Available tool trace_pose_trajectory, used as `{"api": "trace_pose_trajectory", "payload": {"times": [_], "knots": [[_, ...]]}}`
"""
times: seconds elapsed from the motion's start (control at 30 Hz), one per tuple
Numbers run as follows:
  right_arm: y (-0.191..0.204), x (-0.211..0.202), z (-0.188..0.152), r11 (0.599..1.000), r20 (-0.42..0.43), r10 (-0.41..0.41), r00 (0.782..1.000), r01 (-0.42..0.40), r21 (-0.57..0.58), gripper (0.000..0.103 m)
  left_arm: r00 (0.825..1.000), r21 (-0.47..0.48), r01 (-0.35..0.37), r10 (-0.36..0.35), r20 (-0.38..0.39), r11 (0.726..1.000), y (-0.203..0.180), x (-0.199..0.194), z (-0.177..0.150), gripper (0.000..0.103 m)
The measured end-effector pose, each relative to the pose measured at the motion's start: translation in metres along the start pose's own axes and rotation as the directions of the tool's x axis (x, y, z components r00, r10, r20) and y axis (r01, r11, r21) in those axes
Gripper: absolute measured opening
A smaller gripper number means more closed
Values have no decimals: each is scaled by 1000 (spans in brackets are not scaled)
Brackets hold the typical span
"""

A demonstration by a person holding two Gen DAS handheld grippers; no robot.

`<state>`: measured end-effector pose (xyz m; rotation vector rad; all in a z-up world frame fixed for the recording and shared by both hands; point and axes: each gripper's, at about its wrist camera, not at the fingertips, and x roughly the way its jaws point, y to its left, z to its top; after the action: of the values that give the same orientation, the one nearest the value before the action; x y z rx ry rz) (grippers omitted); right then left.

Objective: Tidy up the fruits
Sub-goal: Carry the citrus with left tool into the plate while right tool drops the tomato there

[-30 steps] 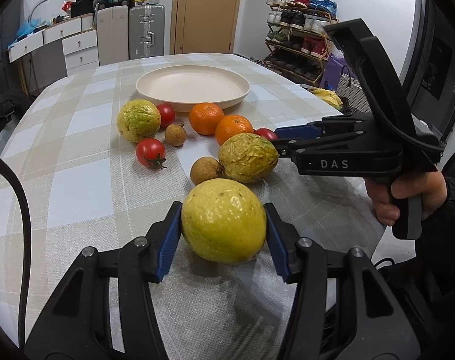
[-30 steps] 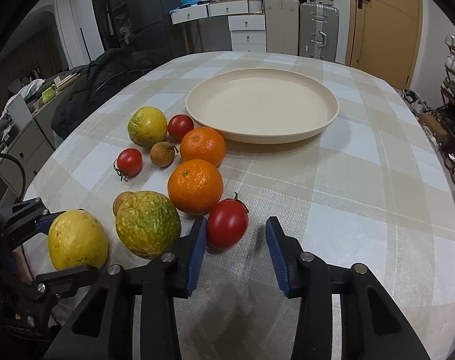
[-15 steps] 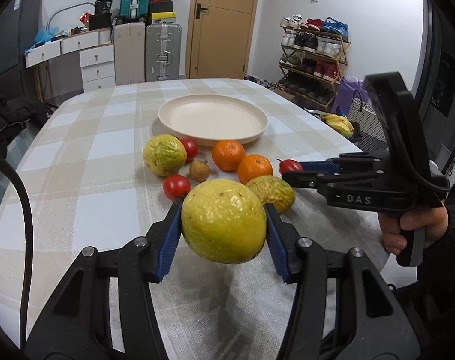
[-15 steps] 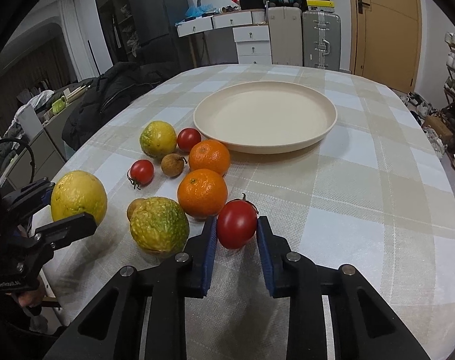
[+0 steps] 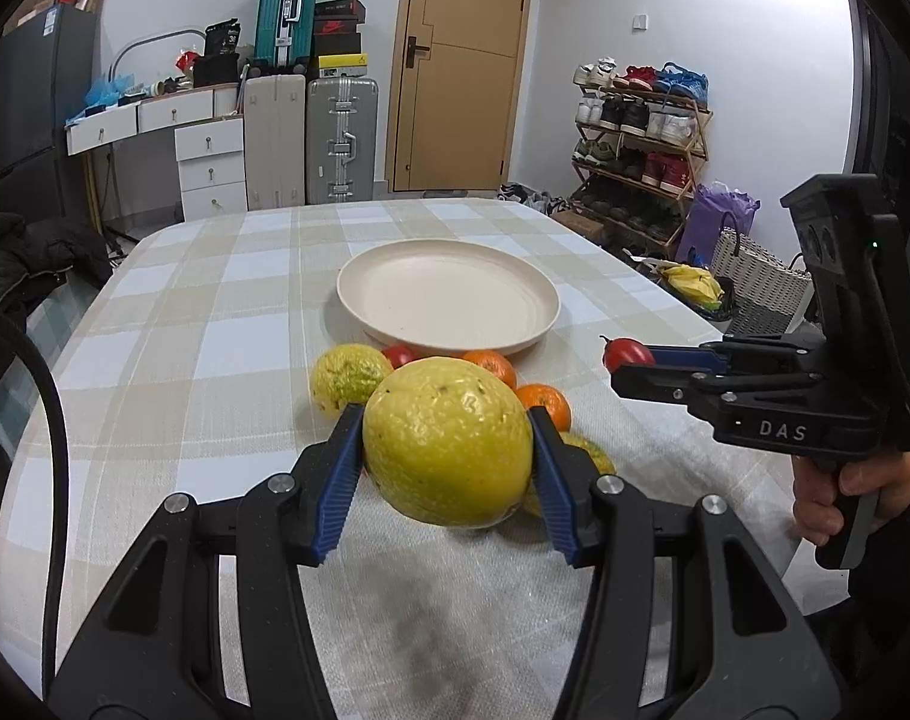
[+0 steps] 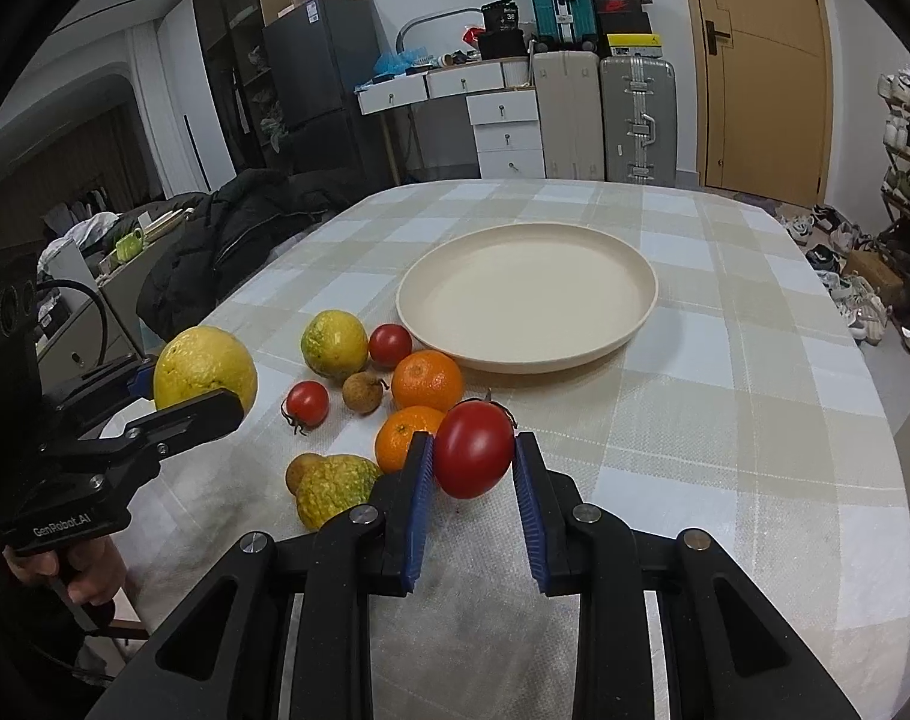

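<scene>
Yellow fruit [image 5: 446,441] sat clamped in the left gripper [image 5: 446,450], lifted off the cloth short of the cream plate [image 6: 527,363]. Rightward, the right gripper [image 6: 473,462] had closed on the tomato [image 6: 473,456] — raised too, both ready for the plate.
</scene>
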<state>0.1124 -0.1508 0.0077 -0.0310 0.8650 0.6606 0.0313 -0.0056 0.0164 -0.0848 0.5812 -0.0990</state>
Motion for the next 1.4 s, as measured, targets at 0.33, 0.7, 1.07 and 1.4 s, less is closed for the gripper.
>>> {"api": "trace_pose_trajectory", "payload": {"times": [0.33,0.7,1.07,1.4], "knots": [[-7,-9,17,1000,43,1,999,-1,13,27,1000,-15,-16,16,17,1000,4,9,17,50],[-11,-9,41,1000,80,10,997,-11,17,27,999,-30,-41,42,33,999,8,26,37,50],[-20,-1,59,999,89,22,996,-26,41,27,998,-49,-57,59,36,997,10,60,66,50],[-38,12,70,995,97,49,994,-57,82,27,996,-41,-89,90,20,995,14,89,80,50]]}}
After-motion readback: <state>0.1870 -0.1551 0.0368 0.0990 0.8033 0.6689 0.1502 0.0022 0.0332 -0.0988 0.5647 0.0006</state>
